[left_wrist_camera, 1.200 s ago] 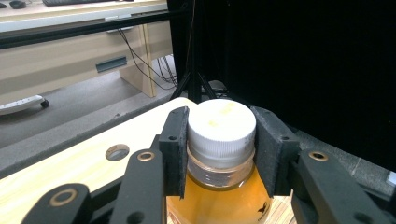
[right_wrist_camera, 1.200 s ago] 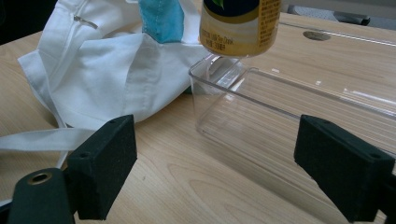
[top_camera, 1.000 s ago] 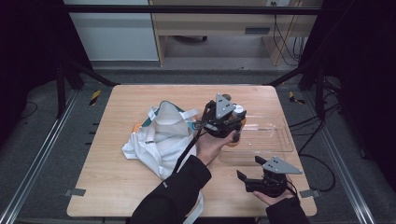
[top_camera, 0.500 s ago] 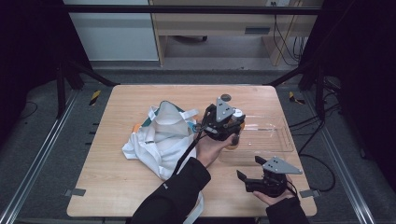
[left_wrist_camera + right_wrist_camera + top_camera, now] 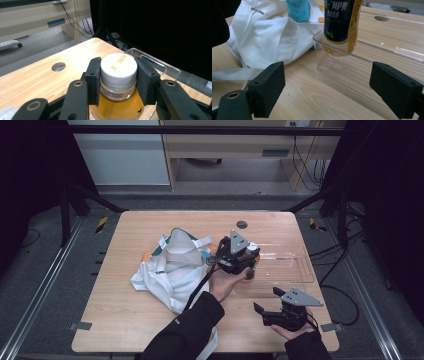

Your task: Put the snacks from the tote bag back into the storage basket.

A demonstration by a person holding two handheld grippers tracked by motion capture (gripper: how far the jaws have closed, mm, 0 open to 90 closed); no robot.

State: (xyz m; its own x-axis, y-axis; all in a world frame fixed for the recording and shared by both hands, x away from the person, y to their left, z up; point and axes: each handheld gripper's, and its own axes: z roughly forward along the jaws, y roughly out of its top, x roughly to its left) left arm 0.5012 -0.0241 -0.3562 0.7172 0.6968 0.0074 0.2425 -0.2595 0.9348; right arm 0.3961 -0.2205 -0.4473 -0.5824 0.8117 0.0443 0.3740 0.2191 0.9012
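Fingers point(image 5: 93, 75) of the left gripper point(image 5: 117, 77) are squeezing the white cap of the tea bottle point(image 5: 118, 67), one on each side. In the left gripper view the bottle is sitting in the lower middle of the frame. In the right gripper view its bottom is hanging just inside the near corner of the clear tray point(image 5: 352, 67), in the upper middle of the frame.

I think the person is putting the bottle into the tray. Next, the bottle needs to go straight down until it is standing flat, and then the fingers need to let go.

Fingers point(image 5: 268, 87) of the right gripper point(image 5: 272, 312) are standing wide apart and holding nothing, low at the lower right of the high view.

Farther back, the white bag point(image 5: 170, 267) is lying on the worktop point(image 5: 125, 320), left of the tray.

Compared with the earlier high view, the left gripper is sitting a little lower, and the right gripper is staying put.
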